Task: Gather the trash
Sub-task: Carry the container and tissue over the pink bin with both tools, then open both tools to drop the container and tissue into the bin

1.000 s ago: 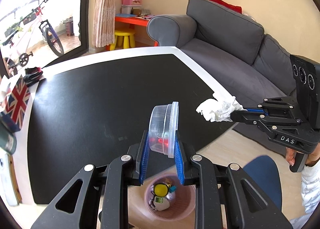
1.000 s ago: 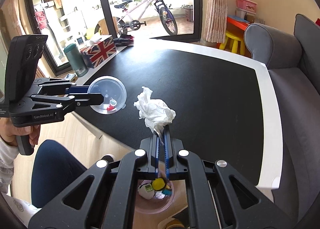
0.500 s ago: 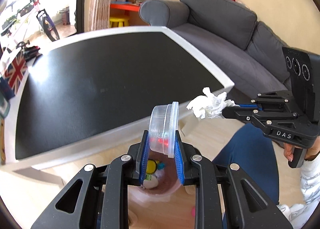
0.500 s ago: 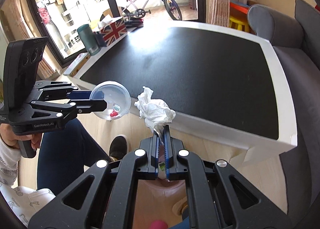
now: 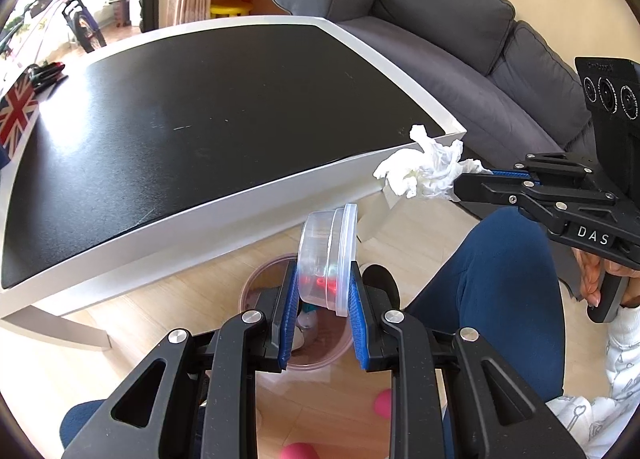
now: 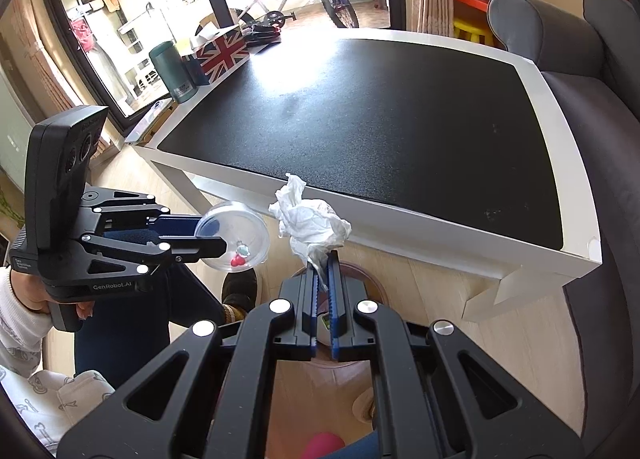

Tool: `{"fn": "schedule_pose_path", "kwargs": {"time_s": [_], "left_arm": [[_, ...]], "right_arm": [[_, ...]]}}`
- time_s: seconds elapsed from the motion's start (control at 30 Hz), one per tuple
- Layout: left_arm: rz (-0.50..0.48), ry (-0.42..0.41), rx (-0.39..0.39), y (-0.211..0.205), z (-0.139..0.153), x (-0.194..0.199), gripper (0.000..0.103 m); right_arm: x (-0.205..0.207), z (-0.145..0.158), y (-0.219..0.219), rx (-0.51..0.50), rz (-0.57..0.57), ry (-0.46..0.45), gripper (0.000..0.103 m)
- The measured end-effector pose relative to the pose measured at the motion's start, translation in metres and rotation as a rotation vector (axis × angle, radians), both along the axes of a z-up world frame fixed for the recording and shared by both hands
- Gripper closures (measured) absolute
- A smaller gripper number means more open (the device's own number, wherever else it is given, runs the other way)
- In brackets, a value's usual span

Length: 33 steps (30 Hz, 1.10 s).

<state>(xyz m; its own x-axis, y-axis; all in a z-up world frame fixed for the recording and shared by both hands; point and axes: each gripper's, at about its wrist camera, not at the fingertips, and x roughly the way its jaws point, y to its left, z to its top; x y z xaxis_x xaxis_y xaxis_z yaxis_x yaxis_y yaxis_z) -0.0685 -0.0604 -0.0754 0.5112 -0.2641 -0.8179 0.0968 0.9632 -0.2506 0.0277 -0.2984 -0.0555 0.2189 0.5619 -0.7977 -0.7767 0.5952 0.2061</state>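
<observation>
My left gripper [image 5: 322,283] is shut on a clear lidded plastic tub [image 5: 328,255] with small red bits inside, held on its side above a pinkish trash bin [image 5: 256,291] on the floor. My right gripper [image 6: 323,271] is shut on a crumpled white tissue [image 6: 310,225], held over the same bin [image 6: 372,283]. The left gripper with the tub [image 6: 236,235] shows in the right wrist view. The right gripper with the tissue [image 5: 428,171] shows in the left wrist view. Both sit below the table's front edge.
A black-topped white table [image 5: 280,187] stands ahead. A Union Jack box [image 6: 224,53] and a green tumbler [image 6: 172,71] stand on its far left edge. A grey sofa [image 5: 460,51] runs along the right. The person's blue-trousered leg [image 5: 496,291] is beside the bin.
Both grippers have dropped from above the tabletop to below its front edge, still holding the tub and the tissue. The bin now lies directly under them.
</observation>
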Motion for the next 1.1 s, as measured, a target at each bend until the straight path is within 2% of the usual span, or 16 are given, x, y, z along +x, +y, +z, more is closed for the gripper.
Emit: {"fn": "schedule_pose_path", "kwargs": {"time_s": [0.1, 0.17, 0.23, 0.3, 0.4, 1.0, 1.1], "left_arm": [[-0.005, 0.002, -0.005, -0.003, -0.001, 0.000, 0.077], [-0.001, 0.004, -0.007, -0.002, -0.002, 0.002, 0.067], [0.006, -0.006, -0.014, -0.001, -0.001, 0.002, 0.027], [0.026, -0.034, -0.015, 0.001, 0.003, 0.001, 0.013], [0.064, -0.031, -0.016, 0.009, 0.005, 0.002, 0.008], [0.129, -0.067, -0.048, 0.026, 0.021, -0.007, 0.008], [0.141, -0.075, -0.046, 0.030, 0.024, -0.008, 0.008]], "right_arm": [[0.002, -0.001, -0.001, 0.002, -0.001, 0.005, 0.099], [0.003, -0.002, -0.001, 0.000, -0.002, 0.007, 0.099], [0.004, -0.002, -0.001, -0.001, -0.004, 0.010, 0.099], [0.004, -0.003, -0.001, -0.001, -0.005, 0.012, 0.099], [0.004, -0.003, -0.001, 0.000, -0.004, 0.012, 0.099], [0.002, -0.008, 0.008, 0.012, 0.042, 0.042, 0.099], [0.001, -0.008, 0.012, 0.015, 0.060, 0.042, 0.095]]}}
